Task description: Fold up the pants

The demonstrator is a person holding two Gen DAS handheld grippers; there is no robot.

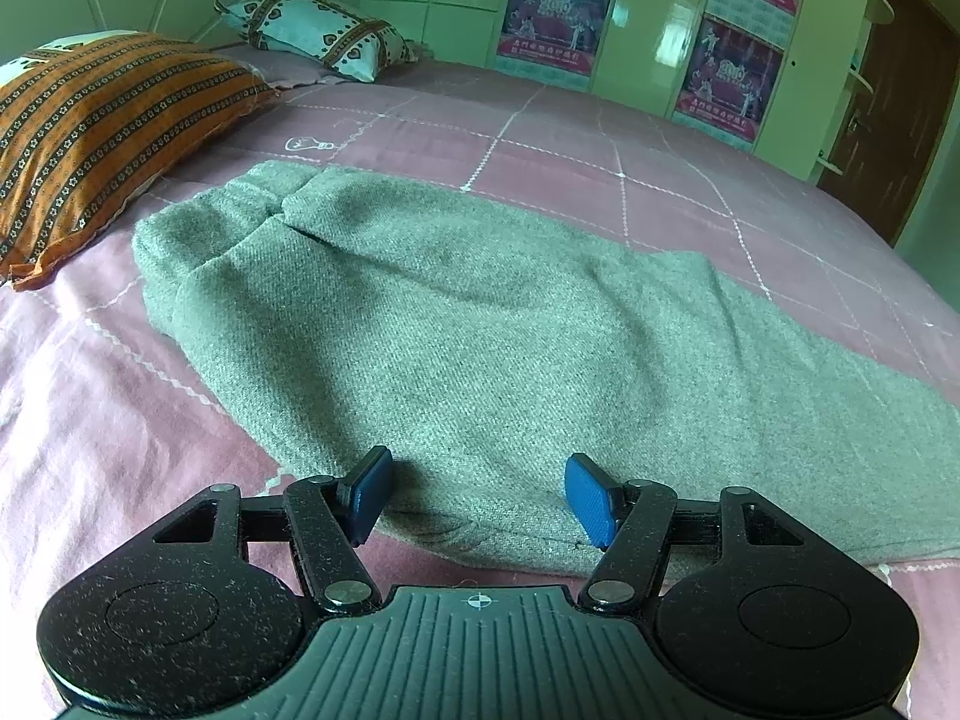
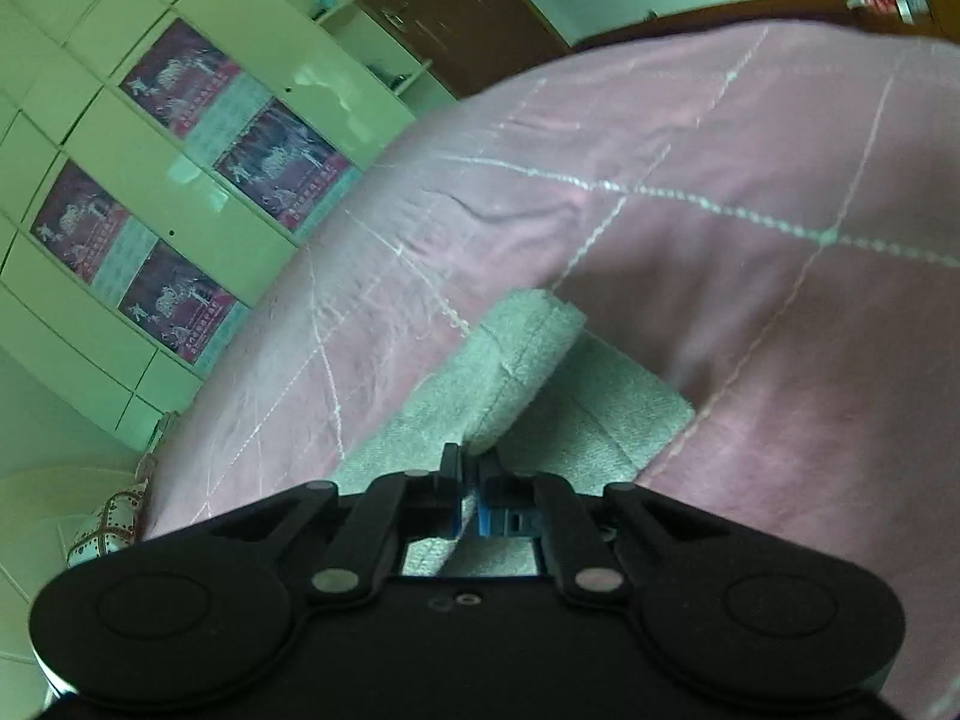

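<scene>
Grey pants [image 1: 468, 324] lie flat on the pink bed, waistband at the far left near the orange pillow, legs running off to the right. My left gripper [image 1: 477, 495] is open, its blue pads [image 1: 369, 495] just above the near edge of the pants, holding nothing. In the right wrist view the pants' leg ends [image 2: 528, 378] lie on the bed, the upper cuff lifted and rolled. My right gripper [image 2: 471, 495] is shut on the pants fabric at the leg end.
The pink quilted bedspread [image 1: 600, 138] covers the bed. An orange striped pillow [image 1: 102, 132] lies at the left and a white patterned pillow [image 1: 318, 36] behind it. A pale wardrobe with posters [image 1: 558, 12] stands beyond the bed, a brown door [image 1: 900, 90] at right.
</scene>
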